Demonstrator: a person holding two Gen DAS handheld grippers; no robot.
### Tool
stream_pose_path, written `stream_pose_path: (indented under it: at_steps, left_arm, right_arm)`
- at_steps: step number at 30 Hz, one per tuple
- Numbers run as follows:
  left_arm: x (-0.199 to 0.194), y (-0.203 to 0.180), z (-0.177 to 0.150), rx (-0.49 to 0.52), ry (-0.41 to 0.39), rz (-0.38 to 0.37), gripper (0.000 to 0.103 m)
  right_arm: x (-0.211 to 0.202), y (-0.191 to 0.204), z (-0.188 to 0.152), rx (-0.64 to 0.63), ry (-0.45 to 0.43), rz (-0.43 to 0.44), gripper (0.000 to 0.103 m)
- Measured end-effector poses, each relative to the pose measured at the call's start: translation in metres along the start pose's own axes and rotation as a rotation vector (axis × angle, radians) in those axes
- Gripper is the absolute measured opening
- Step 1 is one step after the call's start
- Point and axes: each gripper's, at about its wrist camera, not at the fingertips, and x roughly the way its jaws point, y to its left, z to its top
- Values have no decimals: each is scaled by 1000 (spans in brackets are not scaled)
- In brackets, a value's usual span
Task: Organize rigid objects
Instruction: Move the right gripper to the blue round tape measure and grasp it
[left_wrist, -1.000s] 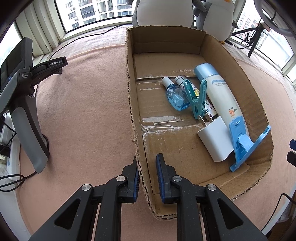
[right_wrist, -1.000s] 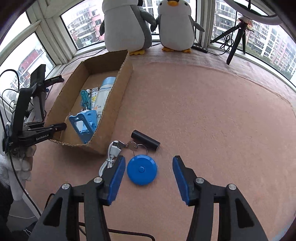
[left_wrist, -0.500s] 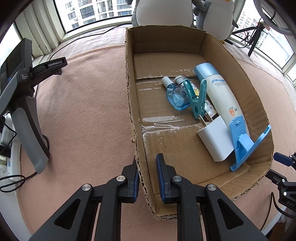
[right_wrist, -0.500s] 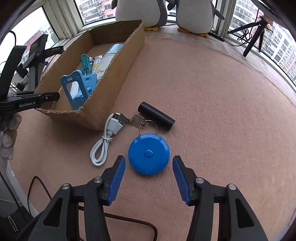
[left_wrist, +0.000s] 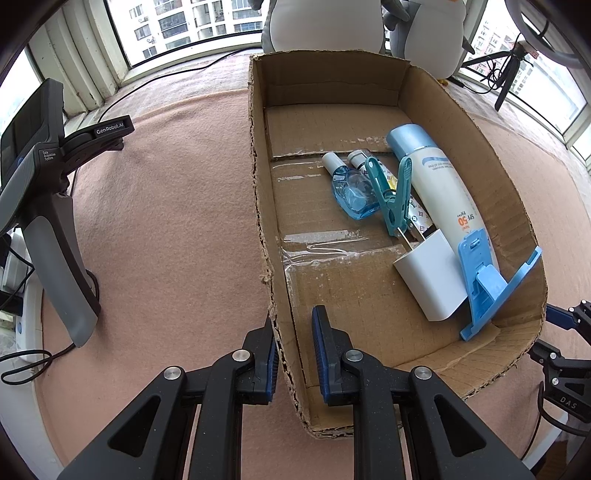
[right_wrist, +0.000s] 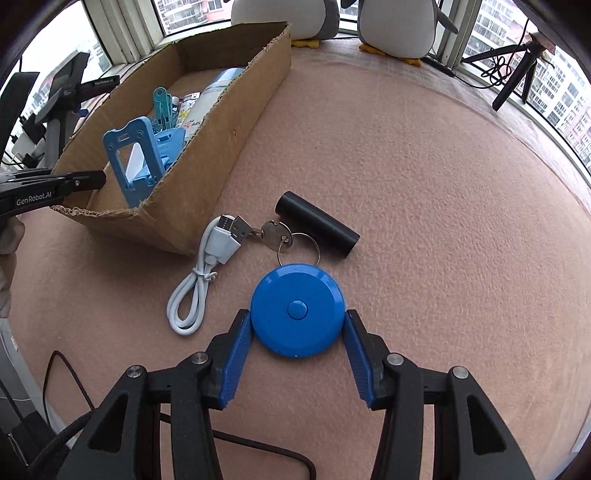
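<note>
A cardboard box (left_wrist: 332, 280) lies on the pink cloth. My left gripper (left_wrist: 293, 332) is shut on its near left wall (left_wrist: 275, 317). Inside lie a sunscreen bottle (left_wrist: 439, 184), a small blue bottle (left_wrist: 351, 192), a teal clip (left_wrist: 391, 199), a white charger (left_wrist: 428, 277) and a blue phone stand (left_wrist: 484, 280). In the right wrist view the box (right_wrist: 207, 147) is at the left. My right gripper (right_wrist: 297, 325) is open with its fingers on either side of a round blue tape measure (right_wrist: 297, 310). Whether they touch it I cannot tell. A black cylinder (right_wrist: 317, 223), a key on a ring (right_wrist: 277, 236) and a white USB cable (right_wrist: 203, 280) lie just beyond.
Two plush penguins (right_wrist: 395, 26) stand at the far window edge. A tripod (right_wrist: 513, 81) stands at the far right. A spare grey handheld device (left_wrist: 40, 206) stands left of the box. A black cable (right_wrist: 59, 369) runs by the near left edge.
My right gripper moved forward and down until its fingers flank the blue tape measure, and they narrowed somewhat. My left gripper stayed clamped on the box wall.
</note>
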Motion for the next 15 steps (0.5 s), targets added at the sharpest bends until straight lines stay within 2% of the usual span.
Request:
stream_pose_path:
  at_steps: [15]
  left_arm:
    - [0,-1,0,-1,-1,0,18]
  right_arm:
    - [-1,-1,-2,1,-7,0,45]
